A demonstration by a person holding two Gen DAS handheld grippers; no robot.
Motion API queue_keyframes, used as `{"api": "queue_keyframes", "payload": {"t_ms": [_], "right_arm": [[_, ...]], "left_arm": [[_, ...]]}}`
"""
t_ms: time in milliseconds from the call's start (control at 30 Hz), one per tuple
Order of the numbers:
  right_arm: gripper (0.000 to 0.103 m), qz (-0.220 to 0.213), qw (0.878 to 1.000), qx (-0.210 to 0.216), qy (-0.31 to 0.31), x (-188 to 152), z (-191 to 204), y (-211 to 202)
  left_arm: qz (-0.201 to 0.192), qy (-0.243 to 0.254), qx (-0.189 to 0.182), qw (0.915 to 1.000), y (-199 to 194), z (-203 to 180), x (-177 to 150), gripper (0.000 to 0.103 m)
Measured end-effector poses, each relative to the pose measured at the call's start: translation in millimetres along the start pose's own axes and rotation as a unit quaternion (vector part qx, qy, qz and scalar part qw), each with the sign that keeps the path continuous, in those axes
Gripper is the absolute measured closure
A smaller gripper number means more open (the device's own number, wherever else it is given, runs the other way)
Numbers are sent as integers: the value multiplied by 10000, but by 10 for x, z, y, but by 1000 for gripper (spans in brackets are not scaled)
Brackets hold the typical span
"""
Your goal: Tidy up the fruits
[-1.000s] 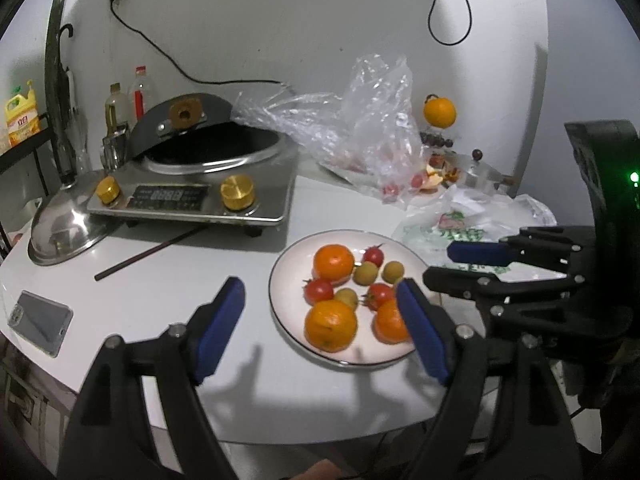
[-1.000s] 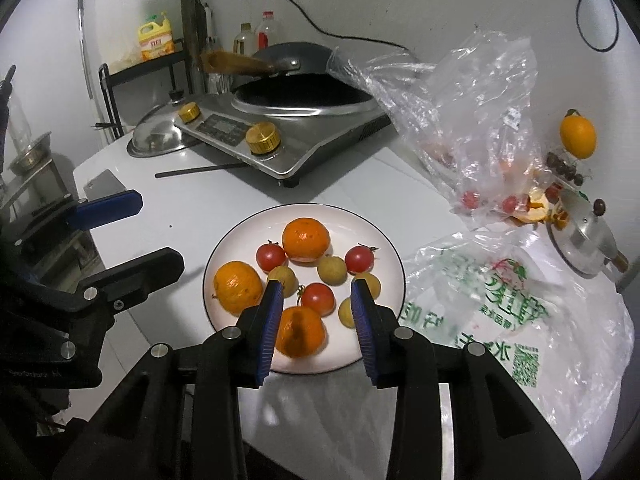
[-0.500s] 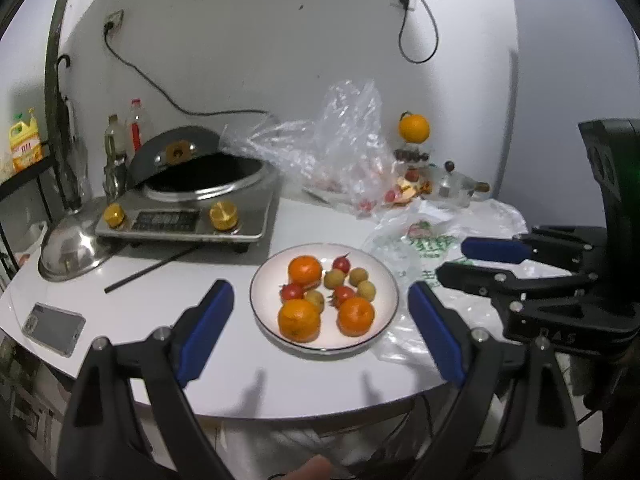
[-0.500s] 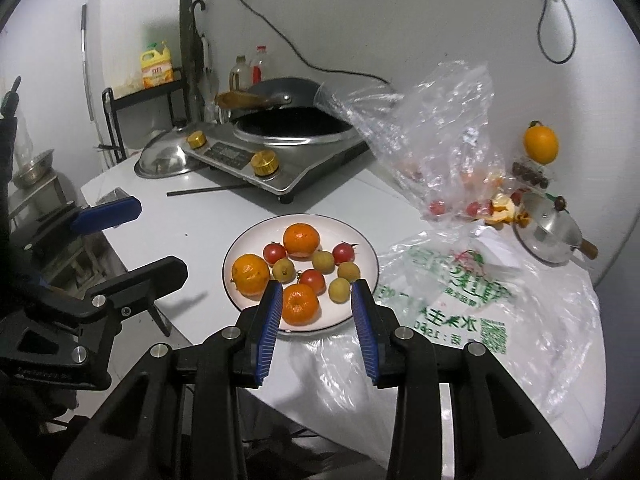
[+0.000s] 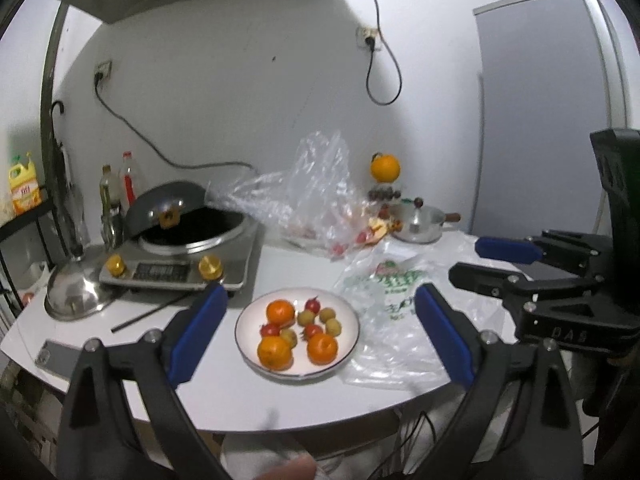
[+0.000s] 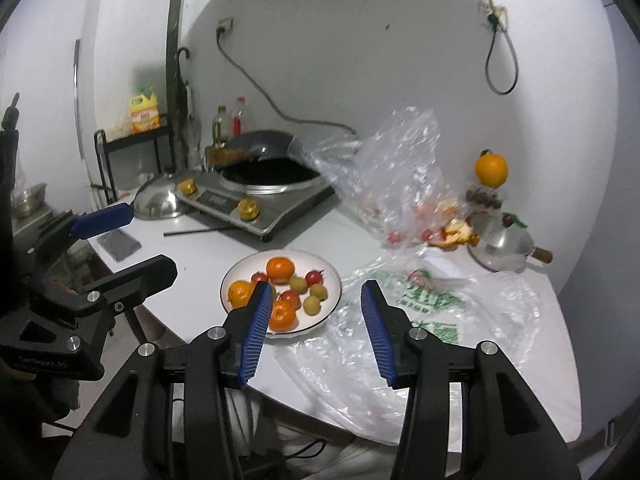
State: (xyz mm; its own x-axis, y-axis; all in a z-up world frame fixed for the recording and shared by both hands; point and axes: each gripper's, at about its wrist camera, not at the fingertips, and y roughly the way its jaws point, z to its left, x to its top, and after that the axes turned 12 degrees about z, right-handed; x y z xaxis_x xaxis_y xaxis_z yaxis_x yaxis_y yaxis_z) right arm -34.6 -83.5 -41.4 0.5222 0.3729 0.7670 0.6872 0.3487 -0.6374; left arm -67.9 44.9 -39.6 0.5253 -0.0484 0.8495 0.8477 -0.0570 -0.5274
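Both grippers had drawn back from the plate point(image 5: 349, 346), and the right gripper point(image 6: 316, 330) had widened. The left gripper point(image 5: 320, 336) was spread too (neither grasped anything). All the fruits point(image 5: 298, 330) lay on the plate, so a good finish was probably to retreat without touching its rim.

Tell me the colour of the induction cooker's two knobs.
Gold knobs, clearest in the left wrist view.
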Motion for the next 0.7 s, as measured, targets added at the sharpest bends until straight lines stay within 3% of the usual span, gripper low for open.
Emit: {"api": "queue_keyframes", "payload": {"t_ms": [433,700], "right_arm": [[36,-847,9953,-386,256,138,-231,-648],[36,-1185,9908,-574,314,302,-327,-860]], "left_arm": [[-732,23,36,9973,-434,-209,443,1],[-1025,-81,197,9945,-630,-211,766,1]]}}
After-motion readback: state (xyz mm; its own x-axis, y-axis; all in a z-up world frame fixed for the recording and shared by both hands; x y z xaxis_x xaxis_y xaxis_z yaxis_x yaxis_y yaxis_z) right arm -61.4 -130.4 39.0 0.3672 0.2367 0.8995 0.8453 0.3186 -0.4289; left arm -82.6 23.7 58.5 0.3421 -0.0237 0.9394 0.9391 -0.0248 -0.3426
